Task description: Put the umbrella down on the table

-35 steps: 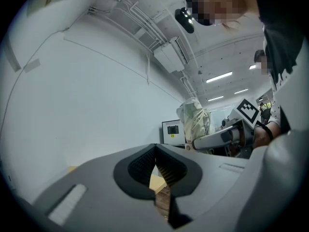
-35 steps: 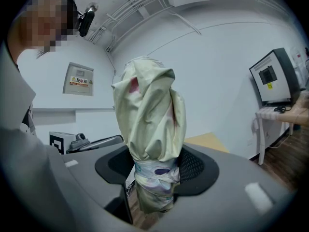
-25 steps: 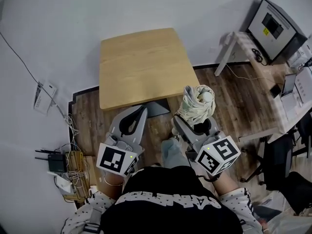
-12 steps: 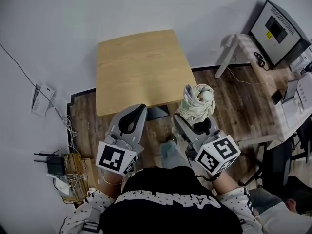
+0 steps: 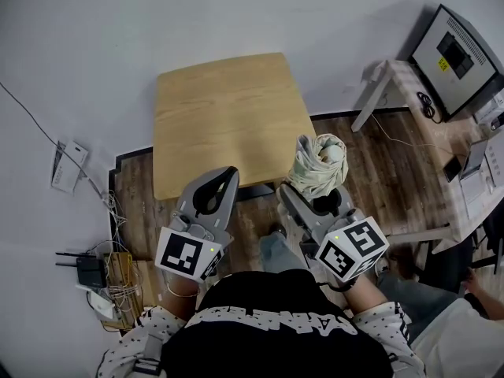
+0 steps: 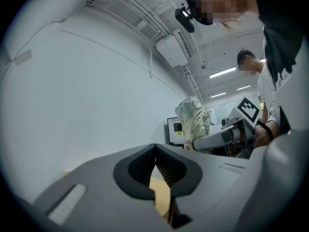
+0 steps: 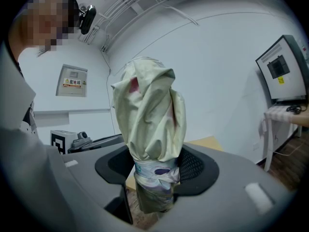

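Wood floor (image 5: pixel 378 156) meets a white wall (image 5: pixel 118 30), and a small table (image 5: pixel 228 109) stands against it. The right gripper (image 5: pixel 313 198) is clamped on the folded umbrella (image 5: pixel 319 164), upright beside the table's corner. The left gripper (image 5: pixel 227 176) has its jaws together, empty.

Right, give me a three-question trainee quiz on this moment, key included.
1. Multiple choice: what do the right gripper's jaws clamp?
A. a cable
B. a folded cream fabric umbrella, held upright
C. nothing
2. True or false: the umbrella already lies on the square light-wood table.
3. Fill in: the left gripper's jaws are ____, with nothing between them.

Key: 1 B; 2 false; 3 shut.
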A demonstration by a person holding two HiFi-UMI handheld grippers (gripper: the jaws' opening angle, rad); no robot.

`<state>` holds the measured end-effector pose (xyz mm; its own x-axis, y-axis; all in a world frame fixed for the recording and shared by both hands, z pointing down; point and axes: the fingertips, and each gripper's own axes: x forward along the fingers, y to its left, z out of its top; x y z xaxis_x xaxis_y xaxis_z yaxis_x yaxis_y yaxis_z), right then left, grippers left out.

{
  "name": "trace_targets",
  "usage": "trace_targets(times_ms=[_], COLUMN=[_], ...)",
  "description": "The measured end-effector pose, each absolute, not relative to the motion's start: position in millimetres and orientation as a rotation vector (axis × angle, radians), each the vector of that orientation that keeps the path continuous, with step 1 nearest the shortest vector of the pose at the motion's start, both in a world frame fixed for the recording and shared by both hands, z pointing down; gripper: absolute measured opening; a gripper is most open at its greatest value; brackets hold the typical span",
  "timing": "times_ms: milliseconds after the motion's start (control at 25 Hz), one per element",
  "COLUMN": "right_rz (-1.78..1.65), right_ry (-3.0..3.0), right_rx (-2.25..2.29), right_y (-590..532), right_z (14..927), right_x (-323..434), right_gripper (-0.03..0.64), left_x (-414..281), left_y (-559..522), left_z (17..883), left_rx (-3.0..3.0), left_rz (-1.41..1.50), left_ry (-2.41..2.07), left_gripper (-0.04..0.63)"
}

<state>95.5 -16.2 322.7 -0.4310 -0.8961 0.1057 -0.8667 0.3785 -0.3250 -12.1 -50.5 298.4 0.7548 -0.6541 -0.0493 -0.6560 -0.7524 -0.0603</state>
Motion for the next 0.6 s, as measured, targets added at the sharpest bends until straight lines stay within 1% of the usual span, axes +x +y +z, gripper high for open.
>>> trace_targets(times_ms=[600], right_rz=[-0.509], right_ry=[2.539], right_rx=[-1.609], right_y=[-79], right_z=[318], right_x=[139], right_gripper=[0.268], left_x=[39], left_y=[-112], left_z=[293], left_rx=[-2.873], left_rz=[0.024], left_ry=[1.048], left_gripper=[0.002])
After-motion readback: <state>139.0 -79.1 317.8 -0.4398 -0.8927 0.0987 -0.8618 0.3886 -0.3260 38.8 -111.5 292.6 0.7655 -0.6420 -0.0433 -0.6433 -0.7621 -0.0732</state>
